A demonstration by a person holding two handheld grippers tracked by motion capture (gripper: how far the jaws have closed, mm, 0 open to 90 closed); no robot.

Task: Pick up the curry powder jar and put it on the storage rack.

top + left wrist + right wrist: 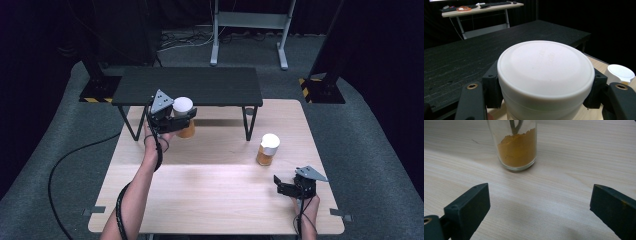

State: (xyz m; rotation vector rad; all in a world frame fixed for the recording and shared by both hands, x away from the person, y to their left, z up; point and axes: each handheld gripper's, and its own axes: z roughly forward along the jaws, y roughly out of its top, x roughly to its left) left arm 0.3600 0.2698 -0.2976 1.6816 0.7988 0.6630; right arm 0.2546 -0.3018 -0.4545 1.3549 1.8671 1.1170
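Observation:
My left gripper is shut on a glass jar of orange powder, just below its white lid, at the front edge of the black bench. In the left gripper view that lid sits between the two jaws. I cannot tell whether the jar rests on the table or is lifted. A second, similar jar with a white lid stands on the table at the right. My right gripper is open near the front right, a little short of this jar, with nothing between its jaws.
The black bench stands on thin legs across the far half of the light wooden table. The second jar's lid shows at the right edge of the left gripper view. Dark floor and stands surround the table.

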